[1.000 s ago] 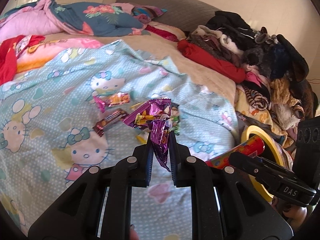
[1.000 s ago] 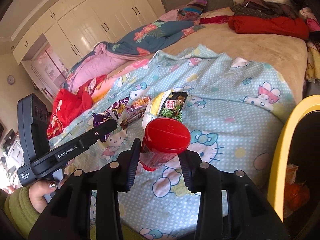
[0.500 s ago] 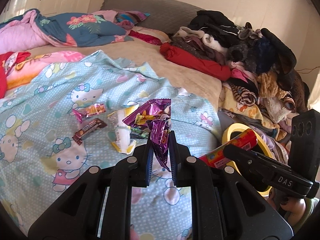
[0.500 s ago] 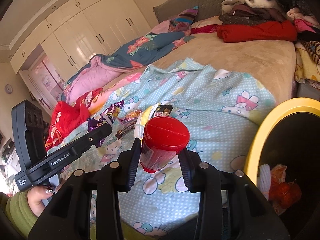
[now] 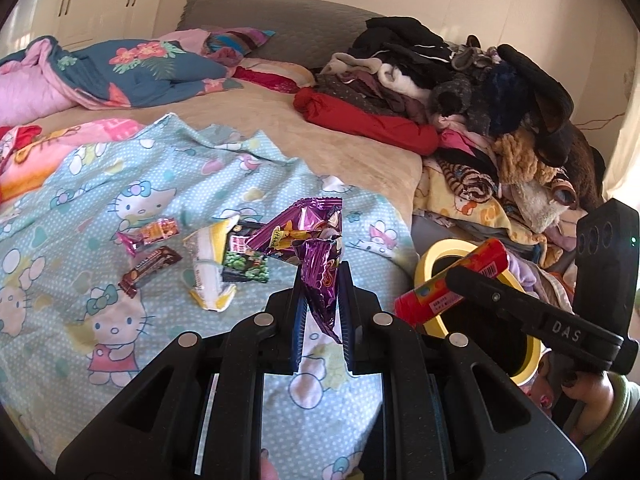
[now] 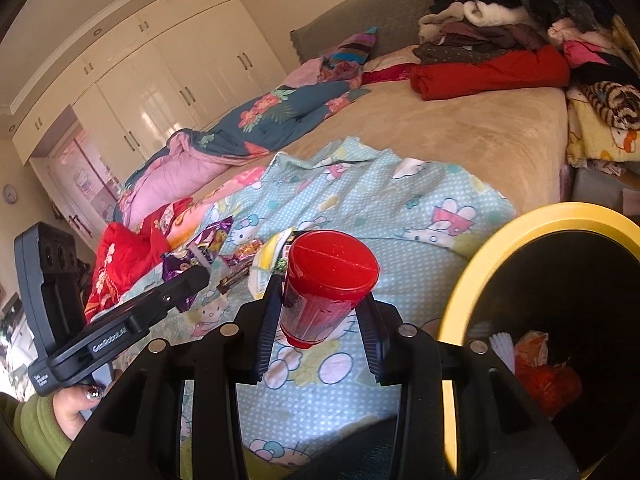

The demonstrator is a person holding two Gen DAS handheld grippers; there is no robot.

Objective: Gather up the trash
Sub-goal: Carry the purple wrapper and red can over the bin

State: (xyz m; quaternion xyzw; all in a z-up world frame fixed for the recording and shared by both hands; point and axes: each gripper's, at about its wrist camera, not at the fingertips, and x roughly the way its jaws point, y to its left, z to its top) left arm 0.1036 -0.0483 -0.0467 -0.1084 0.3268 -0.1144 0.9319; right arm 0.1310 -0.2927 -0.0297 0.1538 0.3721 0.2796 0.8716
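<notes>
My left gripper [image 5: 320, 292] is shut on a crumpled purple snack wrapper [image 5: 308, 236] and holds it above the bed. My right gripper [image 6: 320, 312] is shut on a red tube with a red cap [image 6: 328, 280]; the tube also shows in the left wrist view [image 5: 452, 280], next to the yellow-rimmed trash bin [image 5: 436, 256]. The bin [image 6: 520, 232] sits off the bed's right side with orange trash inside. On the Hello Kitty sheet [image 5: 100, 208] lie a yellow and green snack bag [image 5: 224, 264], a pink candy wrapper [image 5: 154, 232] and a brown bar wrapper [image 5: 148, 270].
A pile of clothes [image 5: 460, 92] covers the bed's far right. A red garment [image 5: 368, 120] lies beside it. A blue floral quilt [image 5: 132, 68] lies at the far left. White wardrobes [image 6: 160, 80] stand behind the bed.
Both grippers have moved right toward the yellow bin with their loads still held. The bin fills more of the right wrist view, and the wrappers on the sheet have shifted left.
</notes>
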